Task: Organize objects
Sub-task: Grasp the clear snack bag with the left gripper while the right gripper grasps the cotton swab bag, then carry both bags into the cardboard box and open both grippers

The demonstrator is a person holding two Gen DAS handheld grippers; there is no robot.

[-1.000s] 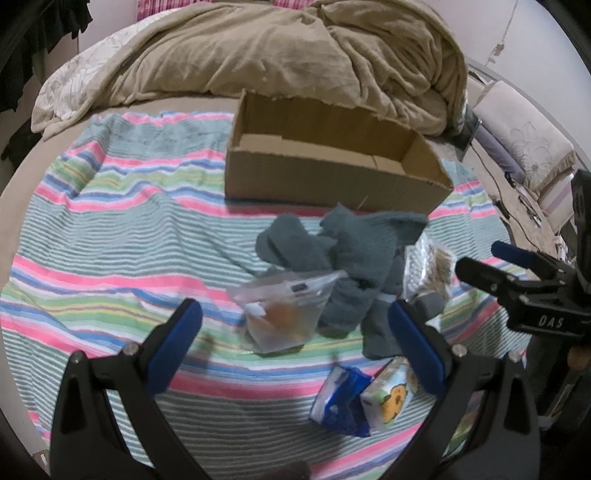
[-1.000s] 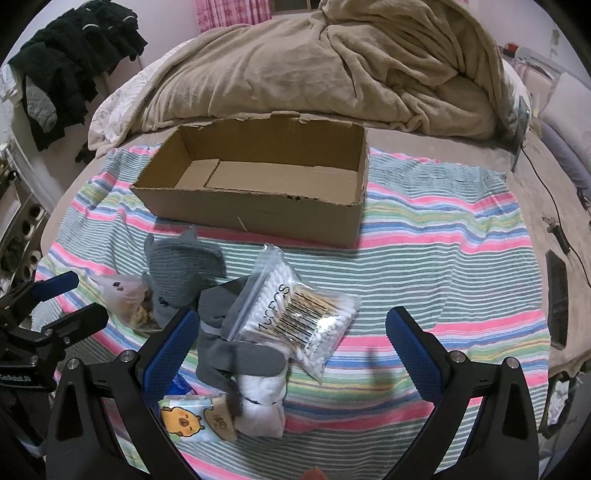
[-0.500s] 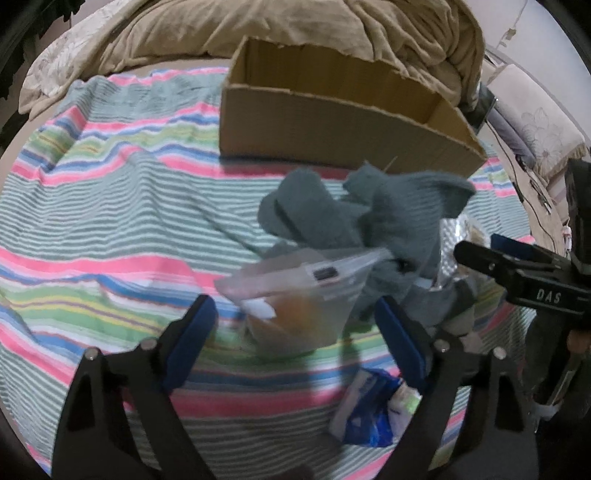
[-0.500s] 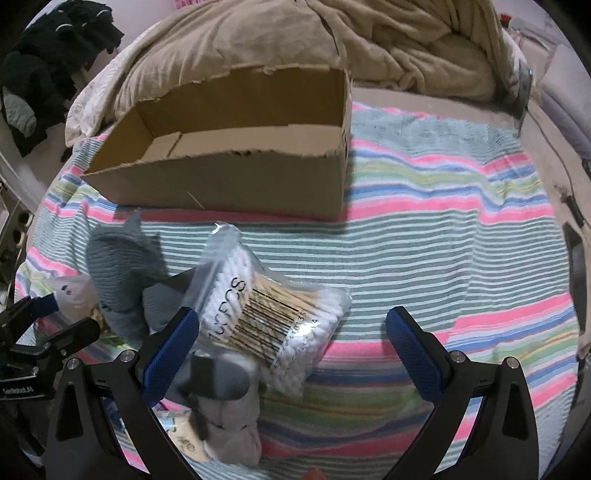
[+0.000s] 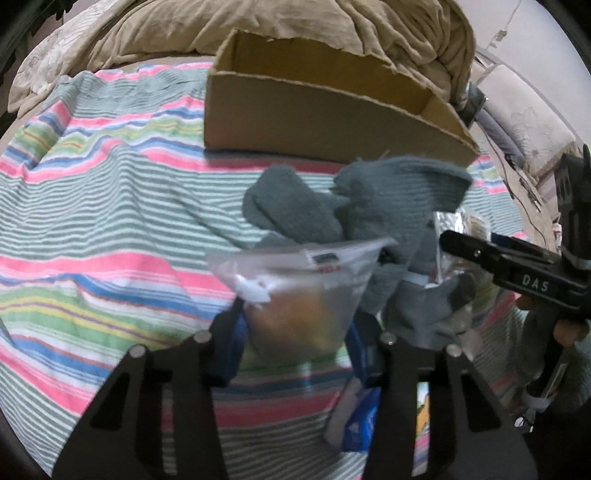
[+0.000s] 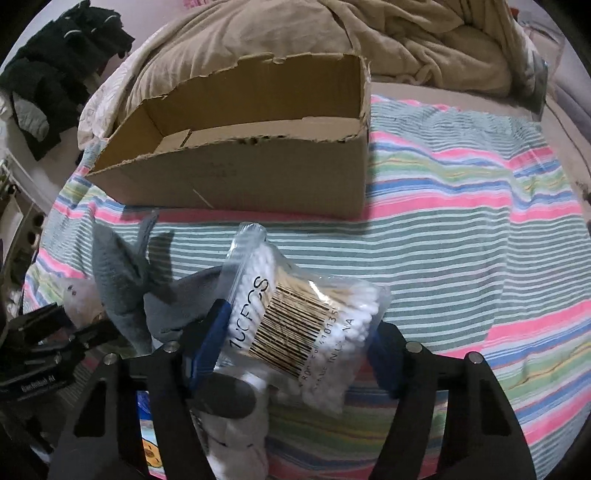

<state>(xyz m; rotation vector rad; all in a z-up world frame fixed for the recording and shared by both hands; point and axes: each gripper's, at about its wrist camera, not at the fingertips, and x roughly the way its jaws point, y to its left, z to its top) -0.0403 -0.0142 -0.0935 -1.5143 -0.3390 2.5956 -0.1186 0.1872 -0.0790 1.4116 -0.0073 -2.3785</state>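
A clear zip bag (image 5: 295,295) with orange contents sits between the blue pads of my left gripper (image 5: 297,345). Its jaws are closing and both pads press the bag's sides. My right gripper (image 6: 299,354) is closing too, its pads touching both edges of a bag of cotton swabs (image 6: 314,306) with a barcode label. Both bags lie against a heap of grey socks (image 5: 388,206). Beyond them an open cardboard box (image 6: 258,173) stands on the striped blanket (image 6: 461,240). The right gripper (image 5: 469,240) also shows at the right of the left wrist view.
A blue packet (image 5: 358,417) and a packet with a yellow cartoon (image 6: 151,450) lie near my fingers, beside a white sock (image 6: 240,435). A beige duvet (image 5: 295,29) is piled behind the box. Black clothes (image 6: 55,74) hang far left.
Both grippers came down toward the heap and their jaws narrowed from wide open onto the bags: the left around the clear zip bag, the right around the cotton swab bag.
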